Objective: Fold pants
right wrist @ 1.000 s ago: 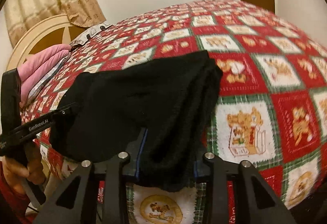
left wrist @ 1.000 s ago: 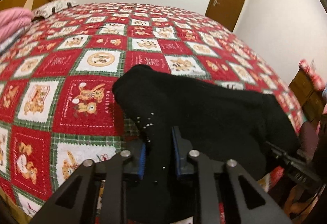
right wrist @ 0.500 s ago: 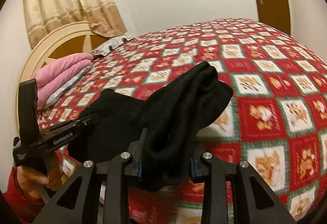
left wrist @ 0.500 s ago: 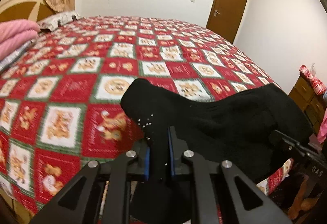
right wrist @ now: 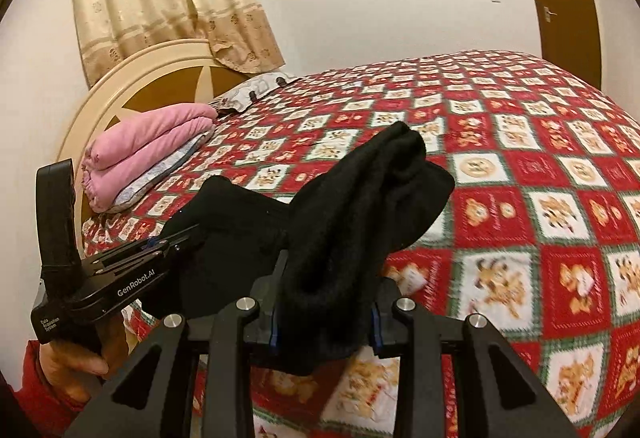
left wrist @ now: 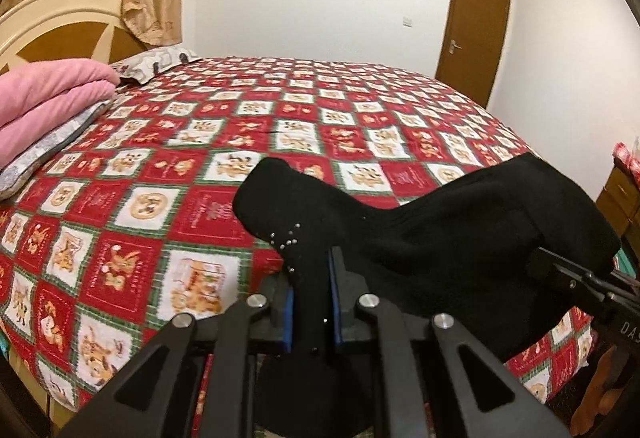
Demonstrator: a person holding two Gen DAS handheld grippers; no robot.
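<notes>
Black pants (left wrist: 440, 238) hang in the air now, up off the red checked bed (left wrist: 160, 198) where most of the cloth lay a moment ago. Lifted higher than before by both tongs, so more of the room shows behind. Means the pick-up looks done and the cloth seems ready to be carried over and laid down as a fold.

Left tongs (left wrist: 311, 292): almost fully closed, pinching a thin bit of cloth with tiny shiny dots on it. Right tongs (right wrist: 324, 322): partly open, squeezed on a thick bunch of cloth.

Stretched between both tongs, one end sticking up in front of each. Pink blanket (right wrist: 148, 154) far off to the left, by the headboard.
</notes>
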